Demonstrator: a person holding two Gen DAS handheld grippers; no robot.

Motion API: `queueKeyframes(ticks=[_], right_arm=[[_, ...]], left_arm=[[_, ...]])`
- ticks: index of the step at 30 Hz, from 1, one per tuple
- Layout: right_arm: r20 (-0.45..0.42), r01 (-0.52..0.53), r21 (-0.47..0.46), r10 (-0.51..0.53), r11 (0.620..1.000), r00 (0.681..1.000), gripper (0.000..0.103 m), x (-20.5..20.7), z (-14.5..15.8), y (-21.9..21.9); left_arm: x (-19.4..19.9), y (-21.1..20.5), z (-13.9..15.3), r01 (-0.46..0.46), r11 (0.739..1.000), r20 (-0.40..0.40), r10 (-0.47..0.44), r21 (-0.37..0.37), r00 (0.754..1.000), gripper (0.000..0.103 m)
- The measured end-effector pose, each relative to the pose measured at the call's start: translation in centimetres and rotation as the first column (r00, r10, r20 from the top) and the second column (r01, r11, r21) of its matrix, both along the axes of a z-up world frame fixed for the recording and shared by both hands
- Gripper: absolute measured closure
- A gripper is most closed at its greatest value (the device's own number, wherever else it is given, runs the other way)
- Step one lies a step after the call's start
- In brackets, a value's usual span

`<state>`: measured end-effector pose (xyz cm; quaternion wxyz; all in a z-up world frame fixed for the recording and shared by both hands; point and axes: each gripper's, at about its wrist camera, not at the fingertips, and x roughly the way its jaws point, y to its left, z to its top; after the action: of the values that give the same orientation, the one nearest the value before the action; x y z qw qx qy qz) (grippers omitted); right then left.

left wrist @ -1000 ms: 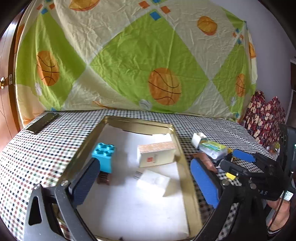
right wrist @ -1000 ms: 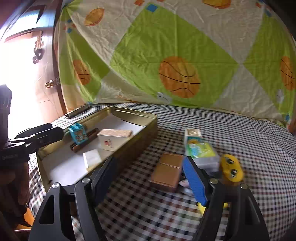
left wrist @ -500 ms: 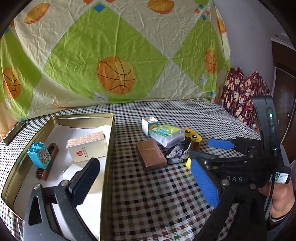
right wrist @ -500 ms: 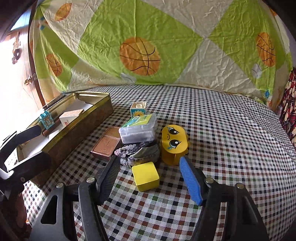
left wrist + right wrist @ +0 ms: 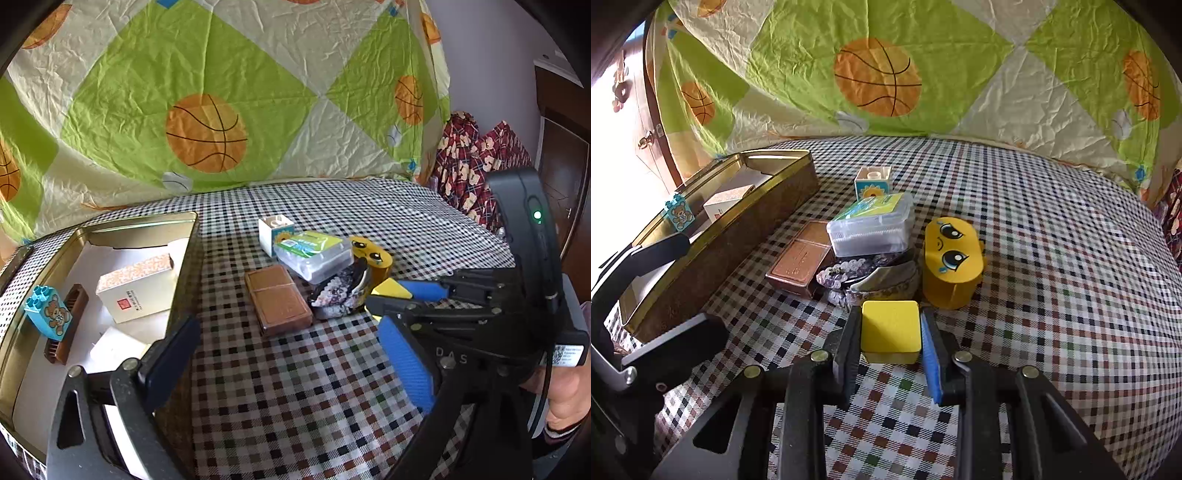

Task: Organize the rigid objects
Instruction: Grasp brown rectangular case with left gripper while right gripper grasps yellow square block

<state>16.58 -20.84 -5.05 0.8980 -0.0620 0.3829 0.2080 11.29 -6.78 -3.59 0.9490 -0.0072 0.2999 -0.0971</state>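
My right gripper (image 5: 890,350) is shut on a yellow cube (image 5: 890,330) that rests on the checked cloth; it also shows in the left wrist view (image 5: 391,288). Just beyond it lie a bead bracelet in a small dish (image 5: 871,277), a yellow face box (image 5: 951,262), a clear plastic box (image 5: 873,225), a brown case (image 5: 799,262) and a small sunflower block (image 5: 873,184). My left gripper (image 5: 288,365) is open and empty, hovering by the gold tin tray's (image 5: 184,280) right wall. The tray holds a blue bear brick (image 5: 48,312), a beige box (image 5: 136,291) and a brown comb (image 5: 66,328).
A basketball-print sheet (image 5: 879,74) hangs behind the table. A dark phone (image 5: 11,264) lies at the far left edge. A wooden door (image 5: 646,122) stands to the left, a patterned cushion (image 5: 476,173) at the right.
My right gripper moved forward and closed on the yellow cube. My left gripper swung right from over the tray to the cloth beside it.
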Motion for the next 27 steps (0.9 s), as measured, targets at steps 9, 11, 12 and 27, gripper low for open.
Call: queueKeyframes(ticks=[9,11,12,27], right_arm=[[0.079,0.096,0.052,-0.099,0.994,0.992,0.071,0.1,1.4,-2.7],[0.081,0.103,0.068,-0.108,0.992,0.991,0.071,0.2,1.6,-3.0],[0.083,0.104,0.075,-0.11,0.992,0.99,0.071,0.3,1.7,-3.0],[0.095,0.095,0.101,-0.105,0.99,0.99,0.071,0.2,1.7,-2.2]], left_arm=[[3.0,-1.9,-1.1,0.038,0.999,-0.102,-0.035,0.027,0.994,0.041],[3.8,-2.0,-1.4,0.027,0.999,-0.129,-0.024,0.02,0.991,0.047],[4.1,-1.9,-1.5,0.017,1.0,-0.137,-0.014,0.02,0.99,0.048],[8.2,-1.4,-3.5,-0.054,0.998,-0.276,0.059,0.028,0.959,0.049]])
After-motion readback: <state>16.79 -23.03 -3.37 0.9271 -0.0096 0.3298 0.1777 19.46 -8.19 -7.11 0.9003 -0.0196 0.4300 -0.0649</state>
